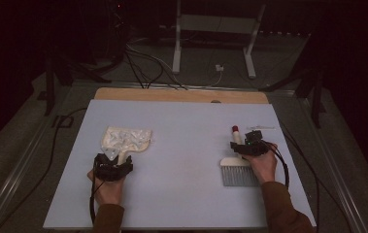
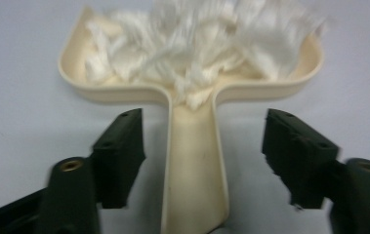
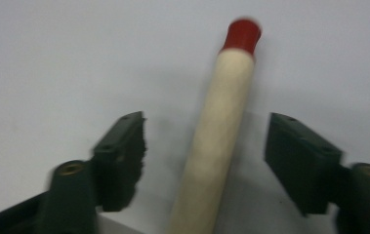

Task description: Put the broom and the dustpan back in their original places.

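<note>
Left gripper [image 2: 202, 151] jaws spread, straddling the dustpan [image 2: 192, 97] handle, pads clear of it on both sides. Dustpan lies flat on the table [image 1: 181, 145], left side, full of white shreds [image 2: 197, 44]. Right gripper [image 3: 204, 161] jaws also spread, brush [image 3: 216, 141] handle between them, untouched. Brush lies on the table at right, red tip away from the person, bristles [image 1: 239, 175] toward them.

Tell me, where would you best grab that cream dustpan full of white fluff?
Probably by the flat handle of the dustpan, coming from the person's side along its length. The handle sticks out narrow and straight, free of the fluff, and already lies between the left tool's open jaws, untouched by either.
</note>
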Motion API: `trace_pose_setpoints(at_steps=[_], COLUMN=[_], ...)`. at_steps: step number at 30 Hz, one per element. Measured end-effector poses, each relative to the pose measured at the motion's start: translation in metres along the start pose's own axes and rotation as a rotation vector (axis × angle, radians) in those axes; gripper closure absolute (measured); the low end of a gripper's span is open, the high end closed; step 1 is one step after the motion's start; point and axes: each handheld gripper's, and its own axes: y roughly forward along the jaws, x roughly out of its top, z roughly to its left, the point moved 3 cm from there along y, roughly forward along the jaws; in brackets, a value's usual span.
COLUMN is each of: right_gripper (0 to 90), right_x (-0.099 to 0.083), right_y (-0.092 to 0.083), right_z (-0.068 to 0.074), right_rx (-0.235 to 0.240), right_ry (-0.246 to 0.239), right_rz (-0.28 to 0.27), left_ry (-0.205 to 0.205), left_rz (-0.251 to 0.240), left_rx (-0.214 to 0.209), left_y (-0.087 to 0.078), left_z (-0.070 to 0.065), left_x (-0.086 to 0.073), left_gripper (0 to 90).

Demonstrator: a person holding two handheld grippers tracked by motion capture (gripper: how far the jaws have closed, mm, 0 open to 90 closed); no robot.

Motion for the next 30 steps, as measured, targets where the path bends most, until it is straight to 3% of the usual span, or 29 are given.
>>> trace_pose_setpoints(at_steps=[5,7,12,17,20,26,30], right_gripper=[11.5,6.5,0.3,0.0,0.0,0.0,0.0], right_x=[0.003,0.005,0.001,-0.009,-0.016,-0.03,-0.037], right_y=[-0.015,-0.025,-0.043,-0.06,-0.067,-0.076,-0.08], right_z=[0.003,0.006,0.015,0.028,0.035,0.045,0.048], right_rx=[0.001,0.007,0.048,0.087,0.102,0.117,0.123], right_ry=[-0.001,-0.005,-0.034,-0.077,-0.108,-0.158,-0.151], right_rz=[-0.067,-0.105,-0.187,-0.294,-0.332,-0.376,-0.401], left_ry=[-0.02,-0.011,0.019,0.052,0.057,0.068,0.062], left_rz=[-0.078,-0.113,-0.186,-0.263,-0.298,-0.326,-0.328], left_rx=[-0.067,-0.097,-0.164,-0.208,-0.242,-0.284,-0.289], left_y=[-0.018,-0.027,-0.049,-0.066,-0.072,-0.078,-0.08], left_z=[0.006,0.007,0.012,0.015,0.016,0.016,0.015], left_x=[0.009,0.014,0.025,0.029,0.028,0.025,0.024], left_gripper=[17.1,15.2,0.7,0.3,0.2,0.2,0.2])
